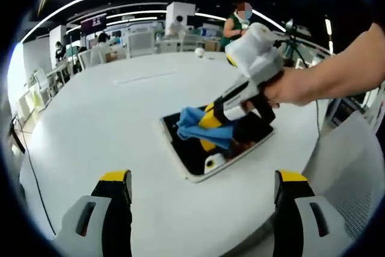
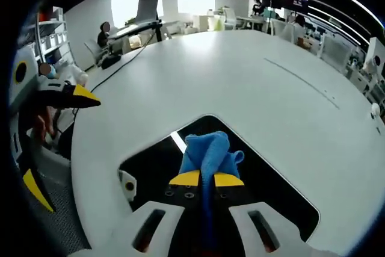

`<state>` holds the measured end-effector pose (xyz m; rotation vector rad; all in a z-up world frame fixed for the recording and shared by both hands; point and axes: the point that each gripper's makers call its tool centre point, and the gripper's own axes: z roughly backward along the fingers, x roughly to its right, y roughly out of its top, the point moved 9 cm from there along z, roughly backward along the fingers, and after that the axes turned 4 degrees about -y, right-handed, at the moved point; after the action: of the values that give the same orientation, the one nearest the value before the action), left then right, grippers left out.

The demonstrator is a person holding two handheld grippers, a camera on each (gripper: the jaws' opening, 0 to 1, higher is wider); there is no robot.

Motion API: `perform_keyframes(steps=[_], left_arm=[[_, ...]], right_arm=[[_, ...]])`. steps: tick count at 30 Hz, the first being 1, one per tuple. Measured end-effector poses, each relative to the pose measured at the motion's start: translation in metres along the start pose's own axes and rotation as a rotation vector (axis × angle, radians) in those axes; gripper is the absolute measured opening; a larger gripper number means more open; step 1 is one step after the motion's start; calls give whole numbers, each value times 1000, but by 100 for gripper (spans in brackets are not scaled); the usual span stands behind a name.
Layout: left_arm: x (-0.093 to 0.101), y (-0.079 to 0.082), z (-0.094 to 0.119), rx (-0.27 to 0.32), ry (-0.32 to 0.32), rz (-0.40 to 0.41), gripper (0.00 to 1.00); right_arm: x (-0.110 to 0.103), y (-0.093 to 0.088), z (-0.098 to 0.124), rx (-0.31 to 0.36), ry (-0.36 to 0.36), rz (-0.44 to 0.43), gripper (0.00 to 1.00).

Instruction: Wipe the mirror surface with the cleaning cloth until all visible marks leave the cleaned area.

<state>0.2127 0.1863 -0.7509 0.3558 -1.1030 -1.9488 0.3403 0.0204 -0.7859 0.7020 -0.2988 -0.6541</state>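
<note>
A dark mirror (image 1: 187, 148) in a white frame lies flat on the round white table (image 1: 120, 106). In the left gripper view, a hand brings my right gripper (image 1: 212, 126) in from the right, shut on a blue cleaning cloth (image 1: 195, 123) that presses on the glass. My left gripper (image 1: 203, 177) hovers open just short of the mirror's near edge, with nothing between its yellow-tipped fingers. In the right gripper view, the right gripper (image 2: 206, 179) pinches the cloth (image 2: 207, 151), bunched over the mirror (image 2: 274, 182). The left gripper's yellow tip (image 2: 81, 96) shows at the left.
A white mesh chair (image 1: 355, 167) stands by the table's right edge. A dark cable (image 2: 117, 64) runs over the far table edge. Desks, monitors and several people sit beyond the table. A small white ball (image 1: 200, 52) rests at the far side.
</note>
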Motion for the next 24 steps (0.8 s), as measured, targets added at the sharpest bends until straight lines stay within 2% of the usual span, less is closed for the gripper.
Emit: perform_keyframes(steps=[3, 24], left_arm=[[2, 1, -1, -1, -7, -17, 99], [3, 0, -1, 0, -21, -7, 99]], right_arm=[[-5, -2, 2, -2, -3, -4, 1], [-34, -18, 18, -3, 14, 4, 1]])
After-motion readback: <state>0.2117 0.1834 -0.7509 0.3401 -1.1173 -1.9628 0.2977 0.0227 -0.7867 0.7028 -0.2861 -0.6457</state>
